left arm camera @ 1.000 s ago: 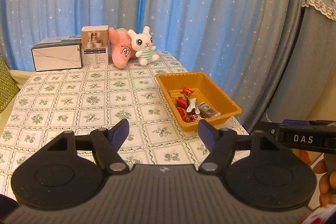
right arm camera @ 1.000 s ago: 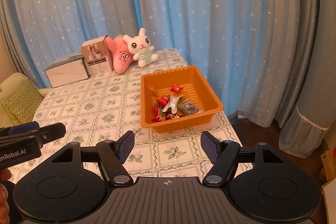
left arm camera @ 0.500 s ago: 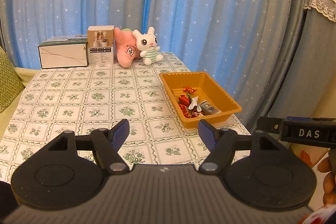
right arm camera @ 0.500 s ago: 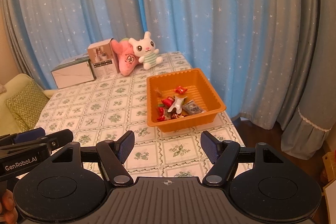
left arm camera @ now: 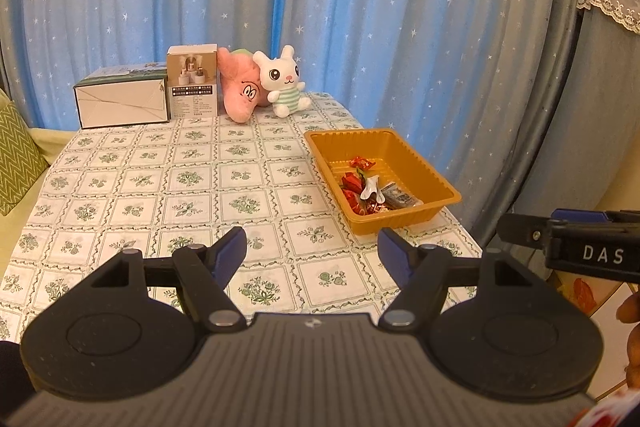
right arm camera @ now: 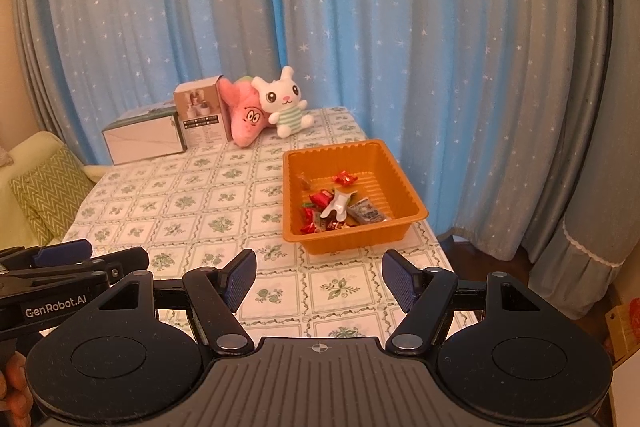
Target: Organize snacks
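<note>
The orange tray of snacks lies at twelve o'clock from the wide, empty right claw, nearer than the equally wide left claw.

The right tool has drawn back from the orange tray.

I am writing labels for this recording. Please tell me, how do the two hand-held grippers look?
Both are black plastic. The left gripper and right gripper each have two round discs, a ribbed grey centre plate and blue textured pads. Seen from the side, white lettering reads "GenRobot.AI" on the left one and "DAS" on the right one.
</note>
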The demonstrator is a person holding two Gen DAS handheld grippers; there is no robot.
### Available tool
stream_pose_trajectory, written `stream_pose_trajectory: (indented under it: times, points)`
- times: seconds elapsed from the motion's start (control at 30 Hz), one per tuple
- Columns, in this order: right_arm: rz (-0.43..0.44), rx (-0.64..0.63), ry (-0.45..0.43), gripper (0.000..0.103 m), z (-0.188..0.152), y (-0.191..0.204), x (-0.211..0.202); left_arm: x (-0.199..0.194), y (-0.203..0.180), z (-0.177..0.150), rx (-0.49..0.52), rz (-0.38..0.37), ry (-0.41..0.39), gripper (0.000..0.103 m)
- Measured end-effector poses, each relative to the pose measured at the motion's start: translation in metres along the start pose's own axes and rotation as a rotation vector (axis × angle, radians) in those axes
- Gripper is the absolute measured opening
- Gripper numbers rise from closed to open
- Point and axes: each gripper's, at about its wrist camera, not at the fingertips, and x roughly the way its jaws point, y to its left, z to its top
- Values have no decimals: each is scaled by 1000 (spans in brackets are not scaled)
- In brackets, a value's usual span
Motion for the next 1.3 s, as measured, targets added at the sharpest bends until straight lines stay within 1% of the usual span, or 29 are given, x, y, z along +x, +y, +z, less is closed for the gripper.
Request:
stream_pose_trajectory:
  times: [0.27, 1.3]
  points:
    - [8, -7, 21, 69, -7, 3, 3, 0, 1, -5, 3, 0, 14, 70]
    - [3, -16, 41, 70, -14, 5, 9, 3, 1, -10, 7, 6, 33, 70]
